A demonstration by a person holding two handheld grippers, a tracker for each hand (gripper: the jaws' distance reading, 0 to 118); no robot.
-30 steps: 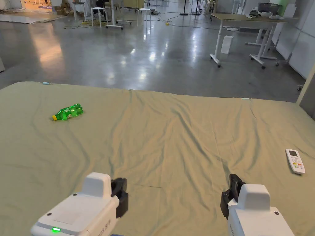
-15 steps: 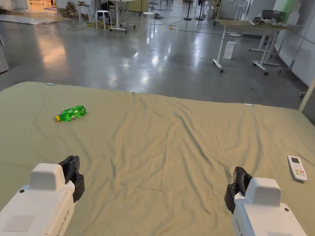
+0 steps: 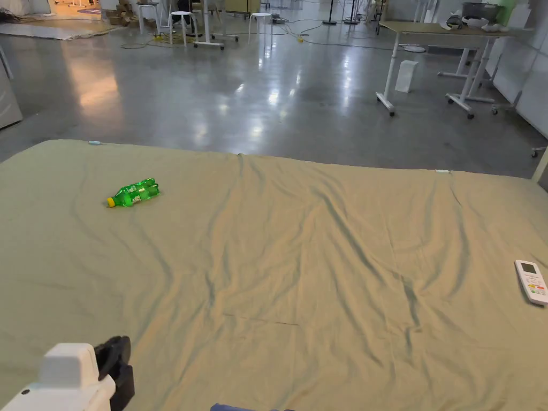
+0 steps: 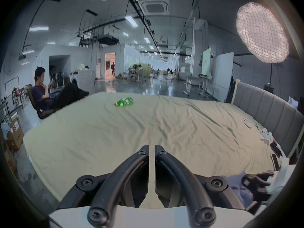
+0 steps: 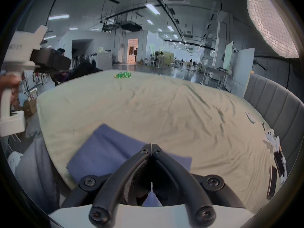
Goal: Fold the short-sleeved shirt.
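A blue shirt [image 5: 107,149] lies in a flat bundle on the near edge of the green bed sheet [image 3: 299,257]. A sliver of the shirt [image 3: 235,408] peeks in at the bottom of the head view. My right gripper [image 5: 151,145] hovers just over it, jaws shut tip to tip, with no cloth seen between the tips. From the left gripper view the right gripper [image 4: 246,181] sits beside the blue shirt [image 4: 233,182]. My left gripper [image 3: 115,348] is at the near left of the bed, above bare sheet. In its own view the left gripper [image 4: 151,146] shows only a thin slit between the jaws, holding nothing.
A green bottle [image 3: 132,192] lies on its side at the far left of the bed. A white remote [image 3: 531,281] rests near the right edge. A grey headboard [image 4: 263,108] with small items [image 5: 271,137] bounds the right side. A person [image 4: 42,91] sits beyond the left side.
The left gripper has swung left and back toward the near edge. The right gripper has dropped below the head view's frame. Bottle and remote lie as before.
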